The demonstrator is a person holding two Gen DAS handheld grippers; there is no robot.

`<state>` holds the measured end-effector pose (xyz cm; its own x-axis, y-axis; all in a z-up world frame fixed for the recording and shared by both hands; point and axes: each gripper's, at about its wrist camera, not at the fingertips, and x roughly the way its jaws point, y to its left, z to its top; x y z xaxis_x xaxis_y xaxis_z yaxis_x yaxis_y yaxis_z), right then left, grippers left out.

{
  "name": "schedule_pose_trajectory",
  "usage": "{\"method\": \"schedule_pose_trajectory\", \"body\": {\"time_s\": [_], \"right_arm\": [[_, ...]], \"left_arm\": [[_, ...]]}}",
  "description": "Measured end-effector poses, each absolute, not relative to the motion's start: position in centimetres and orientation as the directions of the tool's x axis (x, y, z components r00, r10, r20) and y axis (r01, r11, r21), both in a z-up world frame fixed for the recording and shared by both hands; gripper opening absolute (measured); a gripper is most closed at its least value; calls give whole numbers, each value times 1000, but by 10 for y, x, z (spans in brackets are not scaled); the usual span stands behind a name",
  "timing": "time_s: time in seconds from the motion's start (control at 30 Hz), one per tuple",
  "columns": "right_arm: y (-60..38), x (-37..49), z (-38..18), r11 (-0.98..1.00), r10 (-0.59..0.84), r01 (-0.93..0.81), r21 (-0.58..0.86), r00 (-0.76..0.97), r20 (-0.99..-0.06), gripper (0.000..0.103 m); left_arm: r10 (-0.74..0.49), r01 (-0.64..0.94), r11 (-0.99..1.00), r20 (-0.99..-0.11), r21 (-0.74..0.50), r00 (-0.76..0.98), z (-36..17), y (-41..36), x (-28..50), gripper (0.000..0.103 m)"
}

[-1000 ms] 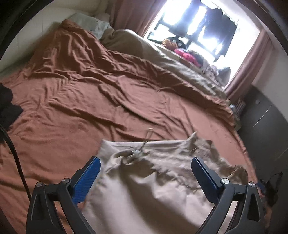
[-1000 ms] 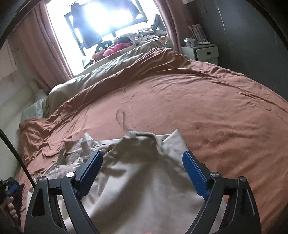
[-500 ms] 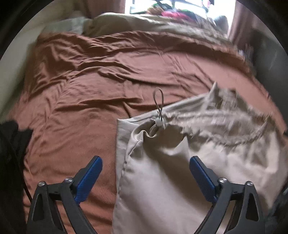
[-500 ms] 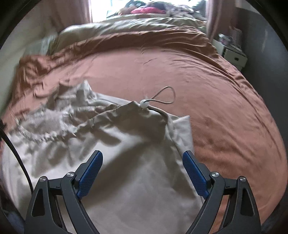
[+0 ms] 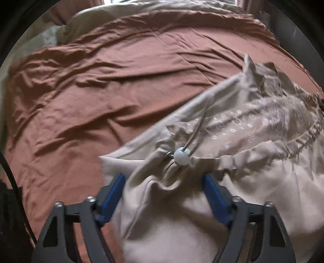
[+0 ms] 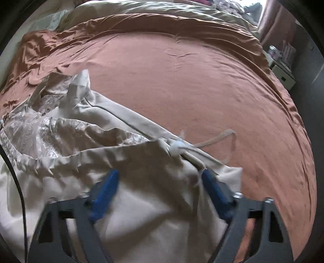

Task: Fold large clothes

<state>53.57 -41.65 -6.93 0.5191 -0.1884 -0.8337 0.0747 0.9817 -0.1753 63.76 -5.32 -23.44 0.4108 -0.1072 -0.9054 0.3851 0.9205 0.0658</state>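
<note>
Two grippers, left gripper (image 5: 164, 180) and right gripper (image 6: 159, 176), closing unclenched astride beige garment (image 5: 253, 182) hem; bedsheet (image 5: 101, 91) beyond.

Beige garment (image 5: 232, 182) on a brown bed sheet (image 5: 121, 91), white round toggle (image 5: 182, 155) at its bunched hem, left gripper (image 5: 164, 182) closing in around the cloth, blue fingers (image 5: 113, 194) on both sides

Bare rust bedsheet (image 6: 202, 81) open beyond, beige garment (image 5: 253, 182) bunched ahead, rumpled duvet (image 6: 151, 10) along far edge
</note>
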Motion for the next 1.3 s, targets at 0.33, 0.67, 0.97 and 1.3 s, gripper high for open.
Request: {"method": "schedule_pose_trajectory", "body": {"time_s": [0.33, 0.67, 0.97, 1.3], "right_arm": [[-437, 513, -55, 981, -191, 151, -123, 627, -755, 1], [-444, 499, -57, 963, -250, 250, -104, 671, -698, 0], [-452, 528, -90, 955, -261, 277, -106, 616, -743, 0], [-452, 517, -67, 962, -229, 265, -67, 644, -730, 9]], "left_arm": [[-128, 378, 921, -849, 90, 513, -217, -57, 623, 13], [-167, 270, 963, -794, -5, 585, -184, -40, 635, 11], [-119, 263, 965, -845, 26, 522, -233, -48, 666, 11], [-136, 237, 971, -841, -9, 523, -214, -35, 657, 50]]}}
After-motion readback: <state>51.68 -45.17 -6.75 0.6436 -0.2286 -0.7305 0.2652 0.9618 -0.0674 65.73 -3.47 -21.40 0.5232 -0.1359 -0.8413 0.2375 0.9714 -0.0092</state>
